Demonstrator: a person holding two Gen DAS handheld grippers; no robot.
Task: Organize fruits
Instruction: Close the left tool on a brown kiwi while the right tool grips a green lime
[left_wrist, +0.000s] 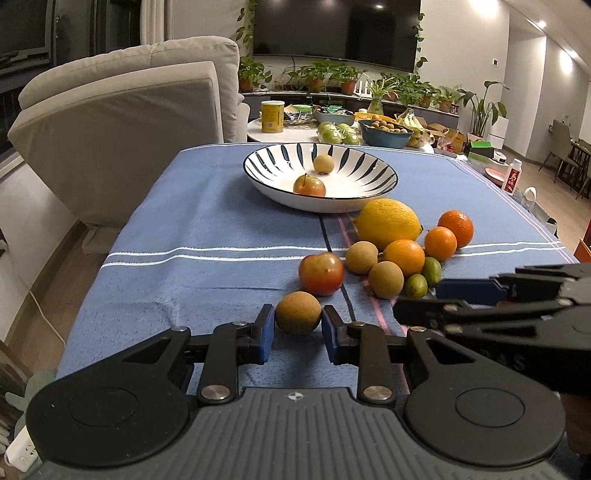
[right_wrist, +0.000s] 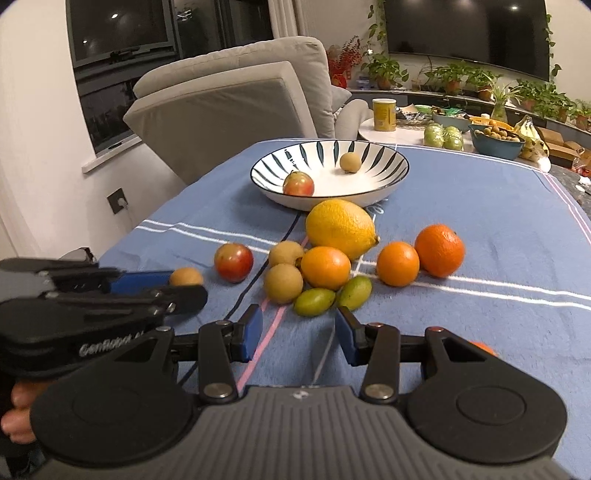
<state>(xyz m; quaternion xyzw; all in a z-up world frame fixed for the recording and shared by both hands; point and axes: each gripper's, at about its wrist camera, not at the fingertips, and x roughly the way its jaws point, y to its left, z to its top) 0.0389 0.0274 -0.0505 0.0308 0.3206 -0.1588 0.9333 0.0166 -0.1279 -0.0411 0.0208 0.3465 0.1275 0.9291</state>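
While the brown longan (left_wrist: 298, 312) is enclosed by the left gripper (left_wrist: 298, 326), no fruit is held by the right gripper (right_wrist: 298, 332).

Left of the lemon (left_wrist: 388, 228), the longan lies on the blue cloth (left_wrist: 207, 236) with both pads at its sides; firm contact cannot be told. It is judged light, with a thin brittle shell, so it should be gripped gently across its middle. Below the lemon, the right gripper is held wide open, just before two green fruits (right_wrist: 314, 301). Behind the lemon, the striped bowl (left_wrist: 384, 173) is placed.
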